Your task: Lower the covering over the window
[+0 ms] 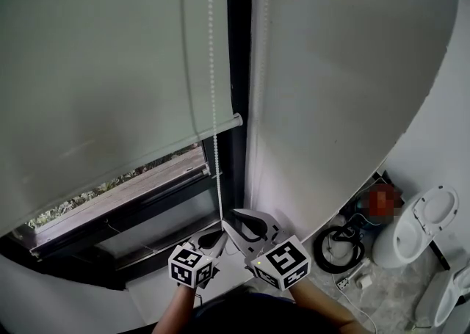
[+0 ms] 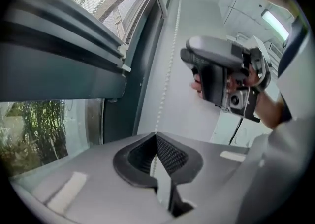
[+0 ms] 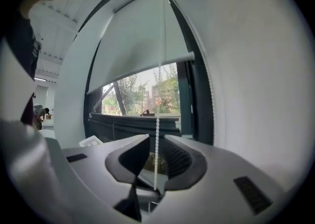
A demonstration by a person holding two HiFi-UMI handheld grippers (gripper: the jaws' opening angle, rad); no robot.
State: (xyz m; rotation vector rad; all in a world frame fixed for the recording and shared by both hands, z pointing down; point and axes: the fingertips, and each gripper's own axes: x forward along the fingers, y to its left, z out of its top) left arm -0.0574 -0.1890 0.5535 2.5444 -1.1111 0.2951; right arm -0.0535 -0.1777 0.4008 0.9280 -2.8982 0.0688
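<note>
**Window blind [image 1: 95, 68] partway down, chain [image 1: 214, 68] in the left claw**

Window glass [image 1: 73, 208] shows below our blind's bottom bar. Our left gripper [image 2: 156, 137] is clamped on the chain beside the dark frame [image 1: 239, 31]. Our right gripper [image 3: 155, 139] sits higher, jaws apart, with the chain hanging between them.

On the pale mottled floor [image 1: 396, 297] at the right, a white toilet [image 1: 432, 215] with its lid raised stands near a coiled black cable [image 1: 339, 246], against a plain white wall [image 1: 330, 68], while green trees [image 3: 129, 86] show outside.
</note>
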